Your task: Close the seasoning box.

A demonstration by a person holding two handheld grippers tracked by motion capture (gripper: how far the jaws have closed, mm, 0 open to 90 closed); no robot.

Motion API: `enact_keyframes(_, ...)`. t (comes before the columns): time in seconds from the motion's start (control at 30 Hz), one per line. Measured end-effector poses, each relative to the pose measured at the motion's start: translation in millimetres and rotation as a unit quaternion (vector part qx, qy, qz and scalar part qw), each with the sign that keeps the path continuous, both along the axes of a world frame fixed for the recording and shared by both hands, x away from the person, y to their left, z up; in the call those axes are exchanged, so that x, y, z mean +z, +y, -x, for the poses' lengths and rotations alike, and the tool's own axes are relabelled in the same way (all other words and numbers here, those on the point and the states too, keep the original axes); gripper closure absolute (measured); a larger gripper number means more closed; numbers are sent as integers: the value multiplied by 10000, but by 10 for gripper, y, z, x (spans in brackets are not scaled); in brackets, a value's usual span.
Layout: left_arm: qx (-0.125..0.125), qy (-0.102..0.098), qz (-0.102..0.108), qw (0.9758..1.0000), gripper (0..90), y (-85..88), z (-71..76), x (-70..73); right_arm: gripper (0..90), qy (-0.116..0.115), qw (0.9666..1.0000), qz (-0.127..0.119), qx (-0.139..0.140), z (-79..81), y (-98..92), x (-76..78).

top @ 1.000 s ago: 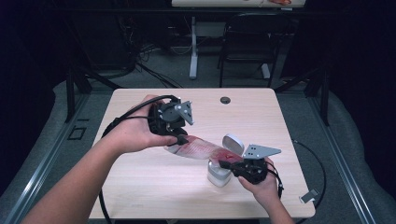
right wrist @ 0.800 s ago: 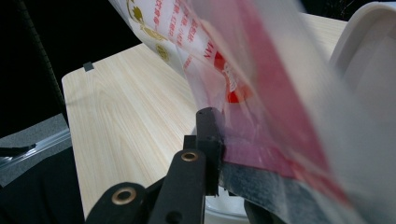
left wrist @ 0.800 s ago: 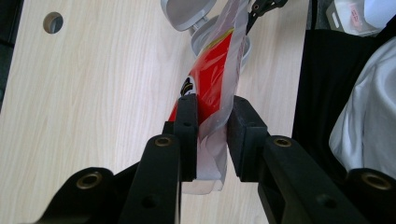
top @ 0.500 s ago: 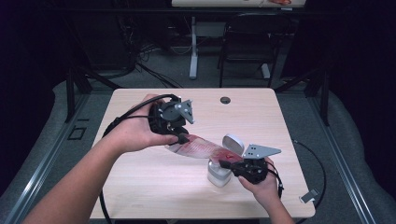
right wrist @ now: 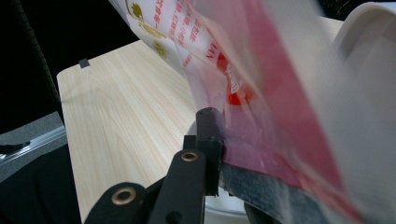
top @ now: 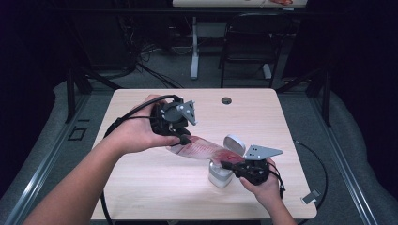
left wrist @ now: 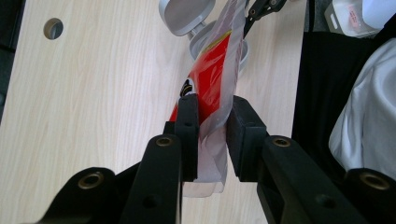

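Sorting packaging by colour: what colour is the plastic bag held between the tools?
Clear plastic bag with a red printed panel; the left gripper view shows it best.

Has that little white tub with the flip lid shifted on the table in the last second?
No. The tub sits at the same spot, just as far from the table hole as before.
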State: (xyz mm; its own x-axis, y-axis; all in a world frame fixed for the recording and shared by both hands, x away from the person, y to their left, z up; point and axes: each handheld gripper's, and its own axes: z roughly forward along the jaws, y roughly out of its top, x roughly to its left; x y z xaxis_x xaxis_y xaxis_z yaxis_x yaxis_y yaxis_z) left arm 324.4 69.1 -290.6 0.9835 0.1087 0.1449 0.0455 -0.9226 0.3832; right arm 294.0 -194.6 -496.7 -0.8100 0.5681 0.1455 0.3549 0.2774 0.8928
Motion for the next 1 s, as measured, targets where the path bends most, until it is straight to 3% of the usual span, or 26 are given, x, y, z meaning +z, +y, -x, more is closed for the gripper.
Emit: enact_keyframes(1.0,-82,23,-9,10000,763,-26,15,11,824,-45,10000,5,-69,-7,-22,-1)
